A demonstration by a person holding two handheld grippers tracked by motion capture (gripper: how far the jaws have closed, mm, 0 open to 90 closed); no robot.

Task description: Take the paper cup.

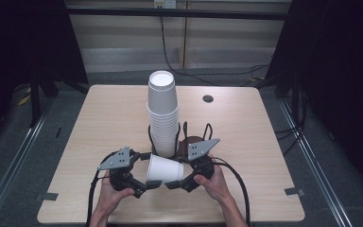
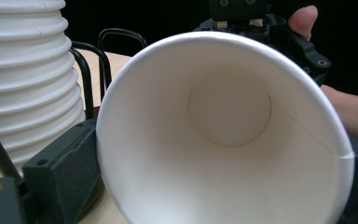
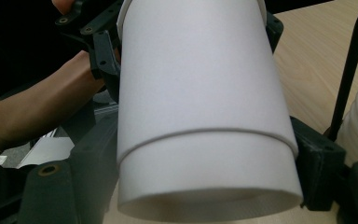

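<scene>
Paper cup [image 1: 164, 169] on its side near the table's [image 1: 246, 118] front edge, just at 6 o'clock of a tall stack of upturned white cups [image 1: 163, 111], mouth toward 9 o'clock and base toward 3 o'clock in the high view. Stack seated in a black wire holder [image 1: 180, 135] around the middle of the tabletop, with a small dark round hole [image 1: 208, 99] at 1 o'clock of it, well apart. Left gripper [image 1: 147, 170] at 9 o'clock of the cup, in the person's left hand [image 1: 109, 193]. Its jaws spread wide to either side of the open mouth, each close against the rim in the left gripper view. Round inner bottom of the cup straight ahead there, ribbed rims of the stack at 9 to 10 o'clock. Impossible to tell whether those jaws press on the rim or merely flank it. Right gripper [image 1: 180, 171] at 3 o'clock of the cup, in the right hand [image 1: 212, 182], jaws clamped on the cup's wall near its base, one at each side in the right gripper view. Faint raised line round the wall there, partway along. Grey three-cornered plate atop each gripper, black cables trailing back toward 6 o'clock.
</scene>
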